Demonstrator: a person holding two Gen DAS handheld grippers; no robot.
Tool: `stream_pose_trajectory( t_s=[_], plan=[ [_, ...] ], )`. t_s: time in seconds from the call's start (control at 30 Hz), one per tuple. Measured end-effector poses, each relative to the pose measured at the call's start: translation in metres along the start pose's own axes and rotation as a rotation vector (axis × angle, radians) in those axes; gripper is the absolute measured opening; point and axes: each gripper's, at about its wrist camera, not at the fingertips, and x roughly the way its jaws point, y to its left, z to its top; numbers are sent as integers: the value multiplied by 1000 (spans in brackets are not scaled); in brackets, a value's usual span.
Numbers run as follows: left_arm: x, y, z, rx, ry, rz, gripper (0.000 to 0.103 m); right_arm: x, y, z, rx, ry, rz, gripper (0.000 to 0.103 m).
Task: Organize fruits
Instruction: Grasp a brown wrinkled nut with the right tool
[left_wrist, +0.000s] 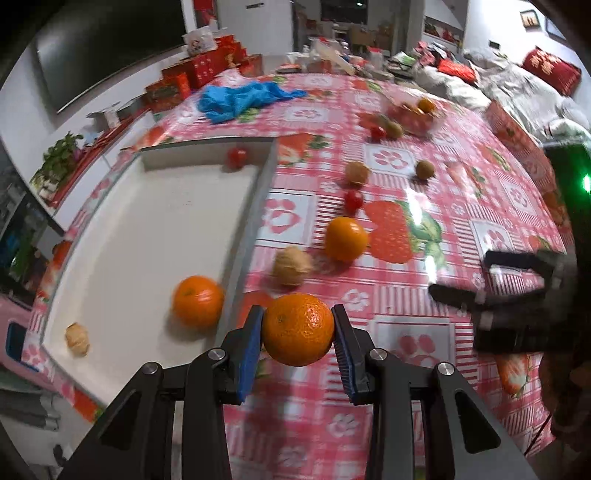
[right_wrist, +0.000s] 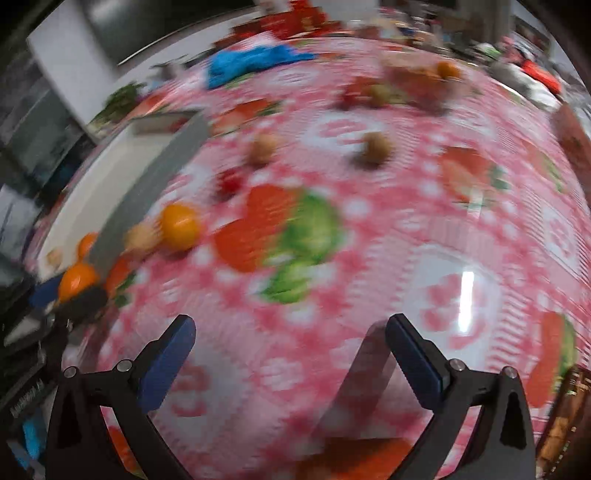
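While gripped between the blue pads, held orange (left_wrist: 297, 328) sits clear of the desk (left_wrist: 424, 295), just beside the white tray (left_wrist: 155, 221) wall. Left tongs (left_wrist: 297, 330) pinching it on both sides. Right tongs (right_wrist: 290, 332) spread wide, holding nothing, over the desk's checked cloth. Second orange (left_wrist: 198, 301) and walnut (left_wrist: 77, 339) lying inside tray.

Pink strawberry tablecloth (left_wrist: 406, 295), blue cloth (left_wrist: 240, 98) far side, red boxes (left_wrist: 192, 74) beyond.
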Motion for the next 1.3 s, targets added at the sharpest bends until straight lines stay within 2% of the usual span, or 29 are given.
stream_pose_trajectory(
  t_s=[0.17,0.27,0.43,0.97,1.07,1.13,1.3],
  plan=[
    [-13,26,-5,-52,-24,34,38,8,49,-6,-140,10,58,103],
    [-17,39,-9,-74,-30,51,38,12,69,-8,-194,5,80,99],
    [-15,54,-14,-110,-19,58,38,18,95,-3,-276,-26,61,76],
    [-11,70,-20,-146,-12,48,38,42,115,39,-282,-41,63,72],
    [-12,71,-20,-148,-12,51,38,44,117,43,-286,-52,41,58],
    [-13,70,-20,-144,-14,52,38,44,118,43,-291,-57,38,27],
    [-16,61,-20,-125,-17,49,38,33,105,35,-254,-65,61,26]
  ],
)
